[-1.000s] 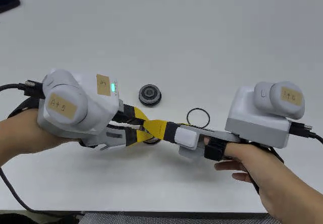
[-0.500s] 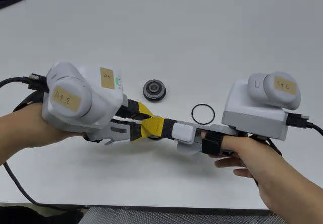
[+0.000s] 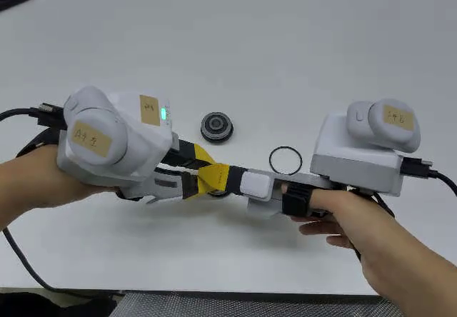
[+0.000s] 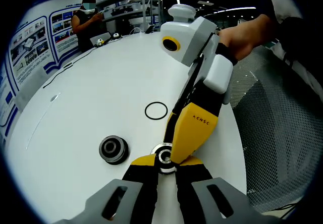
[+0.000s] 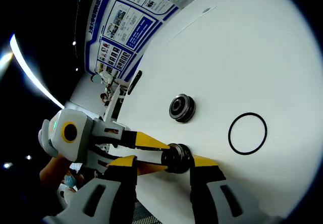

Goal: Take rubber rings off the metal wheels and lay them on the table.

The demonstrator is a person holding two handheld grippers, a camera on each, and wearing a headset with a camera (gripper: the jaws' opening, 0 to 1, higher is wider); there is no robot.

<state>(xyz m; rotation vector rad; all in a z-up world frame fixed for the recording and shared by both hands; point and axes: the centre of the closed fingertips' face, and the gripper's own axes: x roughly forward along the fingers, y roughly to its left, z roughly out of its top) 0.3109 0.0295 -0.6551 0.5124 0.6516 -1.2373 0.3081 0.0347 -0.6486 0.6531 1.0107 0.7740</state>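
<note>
My left gripper (image 3: 202,179) has its fingers closed on a metal wheel (image 4: 164,156), low and close to the table (image 3: 300,60). My right gripper (image 5: 171,161) points at it from the opposite side, its jaws partly apart around the same wheel; I cannot tell if they press it. A second wheel (image 3: 217,126) lies near. One loose rubber ring (image 3: 270,160) lies flat on the table beside the right gripper.
</note>
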